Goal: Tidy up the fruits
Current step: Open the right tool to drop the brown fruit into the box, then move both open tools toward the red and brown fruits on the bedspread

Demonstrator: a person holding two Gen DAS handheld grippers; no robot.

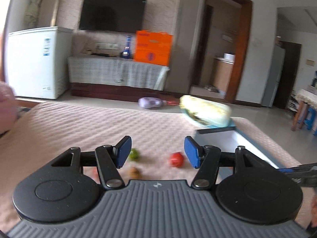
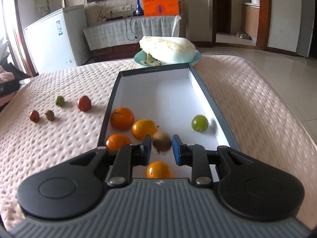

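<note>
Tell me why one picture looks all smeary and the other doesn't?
Left wrist view: motion blur smears everything, even the cabbage and red fruit. Right wrist view: mostly sharp; only the brown fruit between the fingers looks blurred. Both views bend straight edges, fisheye style.

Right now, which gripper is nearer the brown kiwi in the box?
Right. The right gripper has the brown kiwi between its pads over the box; the left gripper hangs open above the loose fruit on the bedspread.
</note>
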